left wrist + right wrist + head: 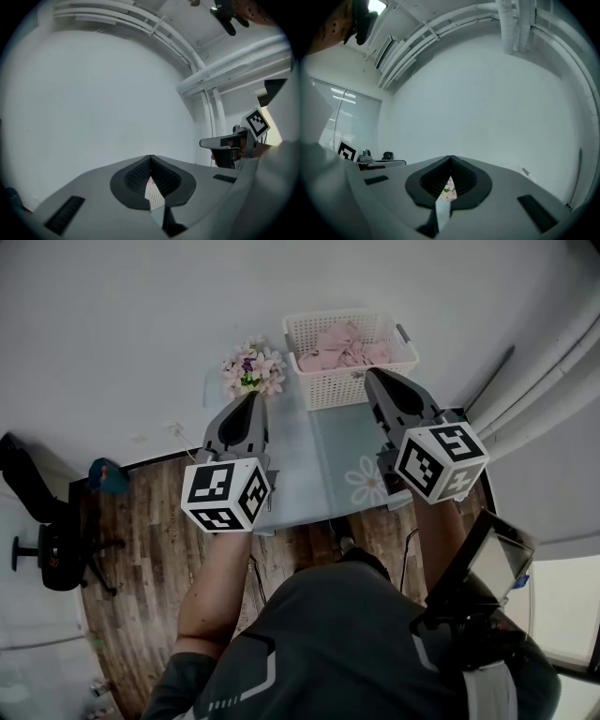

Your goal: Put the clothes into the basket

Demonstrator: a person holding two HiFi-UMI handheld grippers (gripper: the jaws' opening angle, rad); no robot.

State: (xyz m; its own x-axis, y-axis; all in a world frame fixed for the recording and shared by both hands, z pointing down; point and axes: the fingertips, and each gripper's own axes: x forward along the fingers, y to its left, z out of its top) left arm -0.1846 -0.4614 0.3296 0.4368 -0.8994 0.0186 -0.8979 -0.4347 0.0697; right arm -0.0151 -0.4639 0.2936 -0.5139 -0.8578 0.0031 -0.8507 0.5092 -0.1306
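Observation:
A white plastic basket (352,381) stands at the far end of the glass table (323,465), with pink clothes (339,348) heaped inside it. Both grippers hang in the air above the table, pointing away from me toward the wall. My left gripper (252,396) is shut and holds nothing, its tip near the flowers. My right gripper (369,374) is also shut and holds nothing, its tip over the basket's near rim. In the left gripper view the jaws (150,158) meet at a point, with a sliver of basket mesh (153,194) below. In the right gripper view the jaws (450,158) meet likewise.
A bunch of pink and white flowers (254,369) sits left of the basket. The table has a flower print (367,480) near its front. A black office chair (49,547) stands on the wooden floor at left. White pipes (553,371) run down the right wall.

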